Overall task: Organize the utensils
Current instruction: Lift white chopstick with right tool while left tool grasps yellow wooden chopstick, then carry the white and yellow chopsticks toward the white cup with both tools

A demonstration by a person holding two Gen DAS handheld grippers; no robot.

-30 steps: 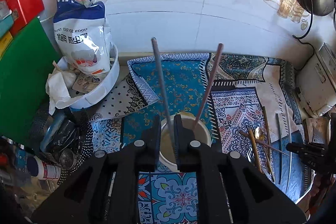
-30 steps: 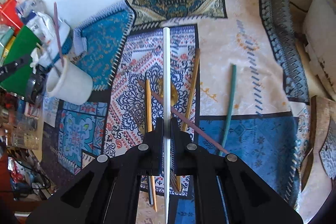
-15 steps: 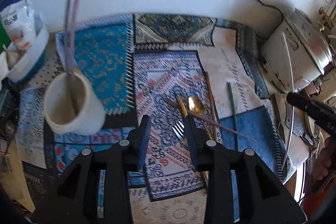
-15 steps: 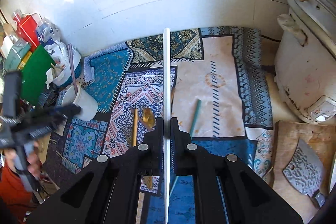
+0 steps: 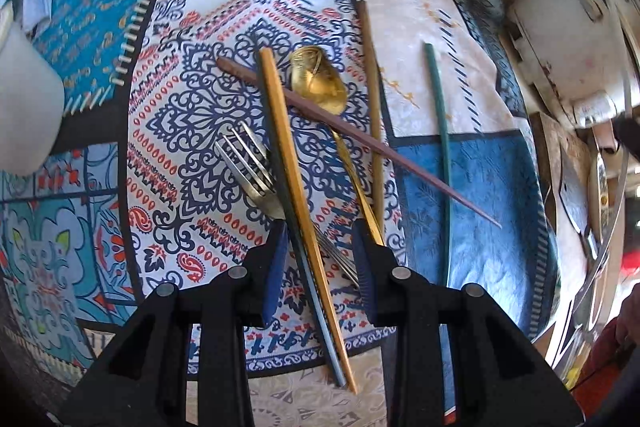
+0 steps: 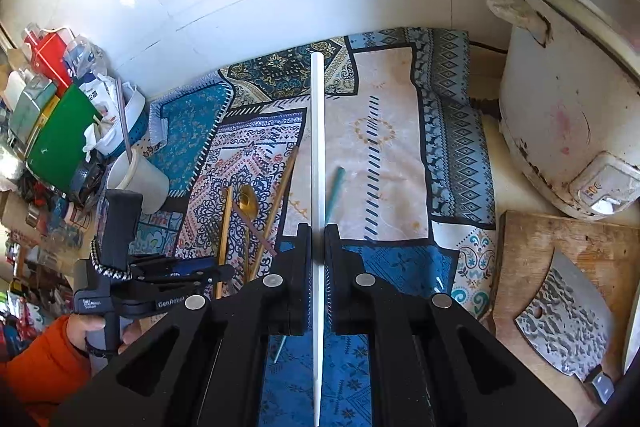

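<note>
The left gripper [image 5: 320, 251], part open and empty over the crossed orange chopstick [image 5: 296, 195] and fork [image 5: 252, 171], may pinch both, while the right gripper [image 6: 318, 247] clamps a white chopstick [image 6: 318, 147].

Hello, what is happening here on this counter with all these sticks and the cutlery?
A person is sorting utensils with a hand-held gripper in each hand. The right hand-held gripper is shut on a white chopstick, held above the patterned cloth. The left hand-held gripper hangs open over a loose pile: an orange chopstick and a dark blue one lie between its jaws, not gripped, beside a fork and a gold spoon. The white cup at the left already holds two chopsticks.
</note>
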